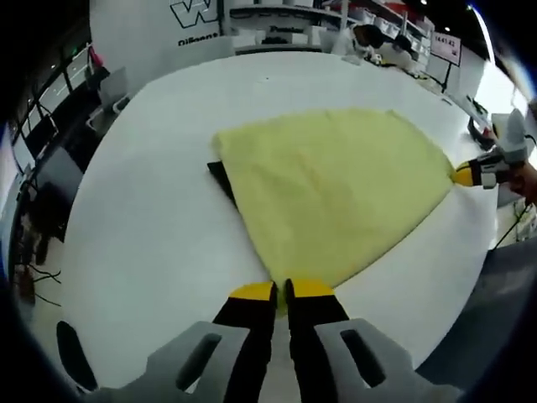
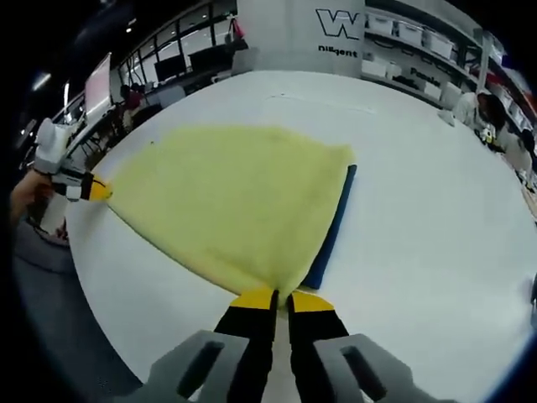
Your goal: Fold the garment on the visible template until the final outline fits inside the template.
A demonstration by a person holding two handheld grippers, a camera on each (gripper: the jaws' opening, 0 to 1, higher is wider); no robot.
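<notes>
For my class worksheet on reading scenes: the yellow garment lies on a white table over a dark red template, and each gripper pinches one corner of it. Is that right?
Not quite: the template is dark blue, not red, as the right gripper view shows along the garment's edge. The rest stands: the yellow garment lies on the white table, and the left gripper and the right gripper each pinch a corner.

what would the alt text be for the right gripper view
The right gripper, jaws closed, pinches the near corner of a yellow garment spread on a white table. The left gripper grips the garment's far corner, and a dark blue template peeks out along one edge.
</notes>
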